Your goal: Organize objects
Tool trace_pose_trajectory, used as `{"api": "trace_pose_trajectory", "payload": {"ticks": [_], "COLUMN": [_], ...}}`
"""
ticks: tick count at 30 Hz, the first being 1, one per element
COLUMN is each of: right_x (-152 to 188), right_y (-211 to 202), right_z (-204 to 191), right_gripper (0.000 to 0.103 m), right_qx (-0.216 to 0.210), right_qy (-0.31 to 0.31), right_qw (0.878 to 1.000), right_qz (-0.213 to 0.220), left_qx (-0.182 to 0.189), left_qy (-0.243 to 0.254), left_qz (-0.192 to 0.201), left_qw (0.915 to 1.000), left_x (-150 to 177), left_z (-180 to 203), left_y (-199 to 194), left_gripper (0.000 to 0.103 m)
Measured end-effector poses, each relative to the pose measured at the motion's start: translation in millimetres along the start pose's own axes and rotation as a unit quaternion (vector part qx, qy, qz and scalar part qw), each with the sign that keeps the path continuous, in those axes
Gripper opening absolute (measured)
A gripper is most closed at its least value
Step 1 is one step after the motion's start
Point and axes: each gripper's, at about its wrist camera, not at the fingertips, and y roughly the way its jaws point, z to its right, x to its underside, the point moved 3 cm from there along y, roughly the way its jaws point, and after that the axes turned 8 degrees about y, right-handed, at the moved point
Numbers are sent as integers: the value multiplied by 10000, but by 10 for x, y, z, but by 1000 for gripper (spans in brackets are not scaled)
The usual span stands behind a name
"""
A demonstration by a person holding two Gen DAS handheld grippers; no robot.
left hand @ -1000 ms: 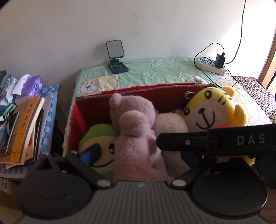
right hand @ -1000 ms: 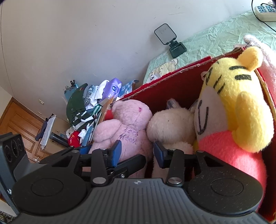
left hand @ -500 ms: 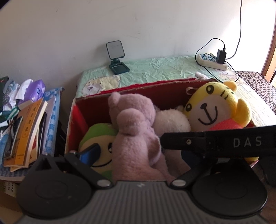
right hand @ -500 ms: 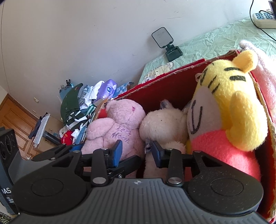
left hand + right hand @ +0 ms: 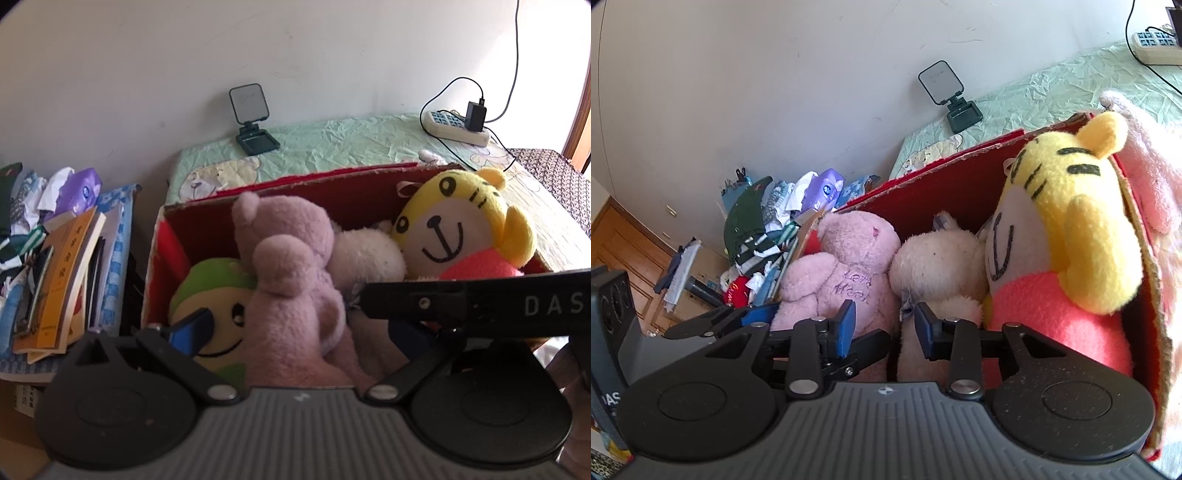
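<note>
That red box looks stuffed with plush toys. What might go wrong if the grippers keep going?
The right gripper hangs open over the seam between the pink teddy bear and the cream plush toy, so it may pinch both. The red cardboard box is packed tight, so pulling one toy could drag out the yellow tiger plush.

Phone stand (image 5: 250, 117), dark, upright on green bedspread (image 5: 351, 147) by wall. White power strip (image 5: 456, 127) with black charger (image 5: 475, 116) plugged in. Stacked books (image 5: 62, 280), crumpled clothes (image 5: 757, 229). Wooden door (image 5: 624, 251).
</note>
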Motion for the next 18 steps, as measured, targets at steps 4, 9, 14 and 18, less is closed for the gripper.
{"api": "trace_pose_trajectory", "payload": {"ticks": [4, 9, 14, 18], "right_x": [-6, 27, 80, 101], "right_y": [-106, -183, -254, -297], "right_z": [11, -23, -51, -53], "right_gripper": [37, 37, 37, 37], "right_qx": [-64, 78, 308, 430], "right_qy": [61, -47, -254, -362], "right_qw": [9999, 9998, 9986, 9975], "right_qz": [70, 203, 339, 427], "left_qx": [25, -64, -77, -106], "left_qy": [-110, -177, -286, -259], "left_qz": [-12, -119, -190, -208], "left_qw": [9999, 9998, 9994, 9994], "left_x": [-14, -10, 2, 19], "left_z": [-18, 1, -5, 37], "left_y": [-60, -66, -73, -88], "left_gripper": [97, 97, 97, 97]}}
